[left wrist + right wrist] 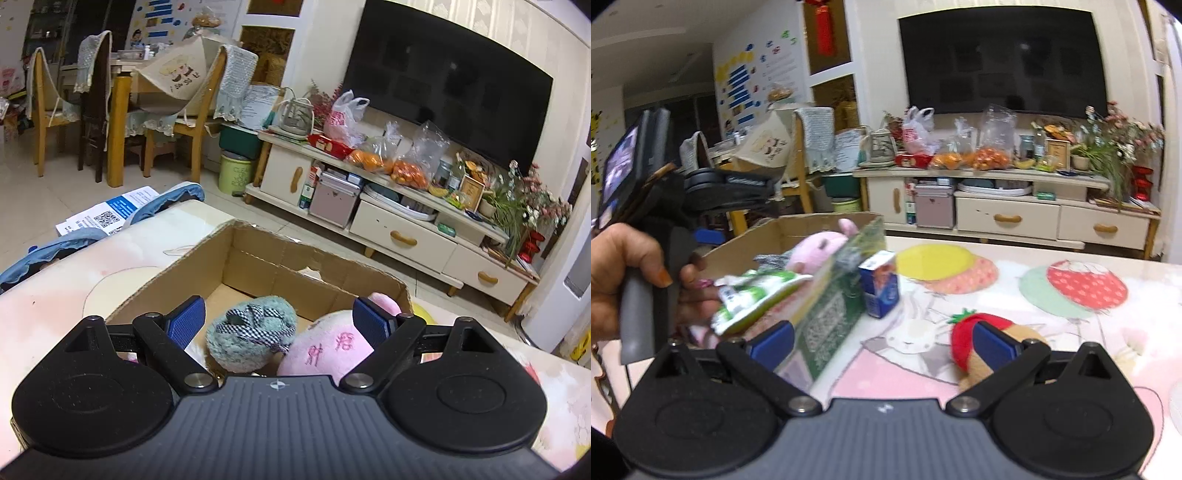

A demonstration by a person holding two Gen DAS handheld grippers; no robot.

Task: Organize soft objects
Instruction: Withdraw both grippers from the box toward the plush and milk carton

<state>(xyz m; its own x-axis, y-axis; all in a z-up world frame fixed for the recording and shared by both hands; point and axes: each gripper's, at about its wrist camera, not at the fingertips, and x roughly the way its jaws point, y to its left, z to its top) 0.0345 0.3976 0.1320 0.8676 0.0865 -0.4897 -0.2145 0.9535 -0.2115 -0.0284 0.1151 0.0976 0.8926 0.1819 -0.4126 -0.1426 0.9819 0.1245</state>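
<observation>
My left gripper (277,325) hangs open above a cardboard box (258,258). Inside the box, between the blue pads, lie a grey-green plush with a checked bow (251,332) and a pink plush with embroidered characters (325,347). In the right wrist view the same box (798,236) stands at the left, holding the pink plush (820,247) and a green-and-white packet (753,295). My right gripper (884,343) is open over the table; a red and tan strawberry plush (964,343) lies by its right finger. A hand (624,269) holds the left gripper beside the box.
A small blue carton (879,288) stands on the patterned tablecloth (1071,325) next to the box. Beyond the table are a TV cabinet (402,236) with fruit bags, a dark TV (443,81), and wooden chairs (99,107) at a dining table.
</observation>
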